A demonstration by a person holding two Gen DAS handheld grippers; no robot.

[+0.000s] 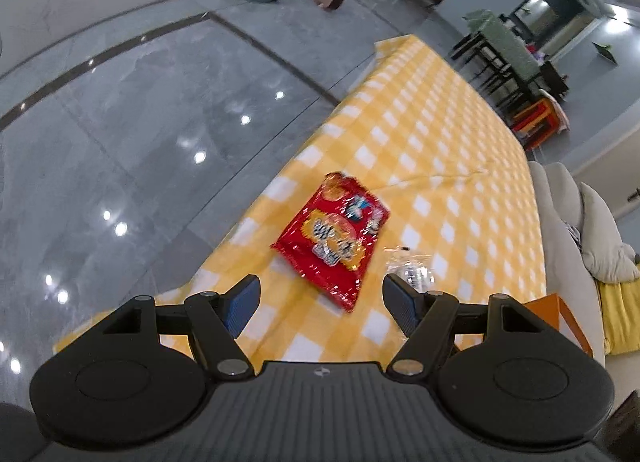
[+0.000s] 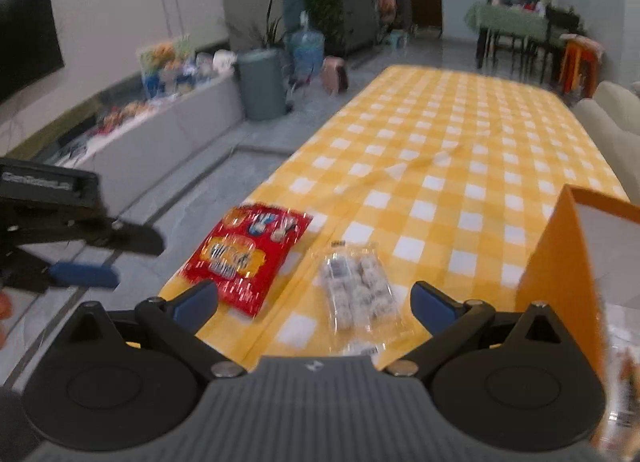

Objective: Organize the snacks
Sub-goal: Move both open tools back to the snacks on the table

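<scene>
Both my tongs gape empty: left tongs (image 1: 320, 294) above the red snack bag (image 1: 334, 240) lying flat near the tabletop (image 1: 440, 134) edge, right tongs (image 2: 314, 300) over the clear snack pack (image 2: 358, 294) just beside it, orange box (image 2: 560, 262) at right

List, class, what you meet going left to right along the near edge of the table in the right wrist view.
Left gripper, off the table's edge → red snack bag → clear packet → orange box.
</scene>
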